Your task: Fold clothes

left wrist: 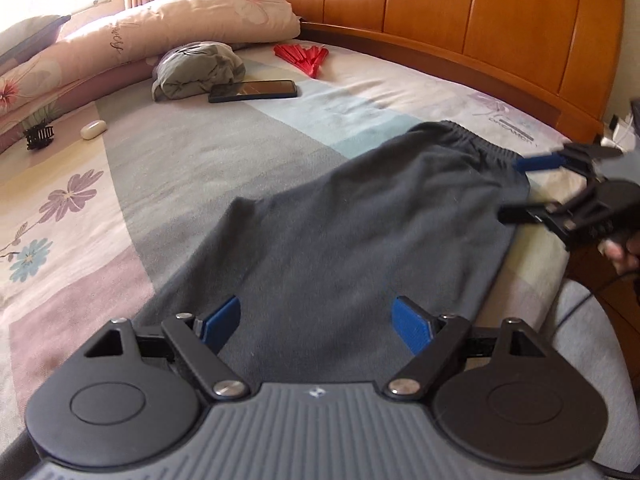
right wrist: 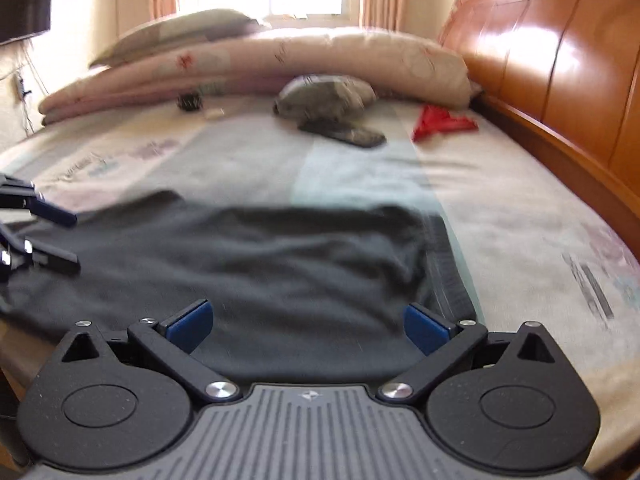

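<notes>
Shorts in dark grey are lying flat across the near bed, spread ready for folding. Left gripper is hovering wide-jawed over the leg end, right gripper gaping likewise at the waistband, neither pinching cloth. Phone, grey bundle and red fan are sitting far off, obstructing nothing.

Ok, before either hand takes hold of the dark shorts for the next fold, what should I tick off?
1. Left gripper jaws open, nothing between them: ok.
2. Right gripper jaws open, empty: ok.
3. Dark shorts lying spread on the bed: ok.
4. Waistband in view: ok.
5. Phone and grey bundle away from the shorts: ok.
6. Shorts free of wrinkles: cannot tell, the right view is blurred.
</notes>
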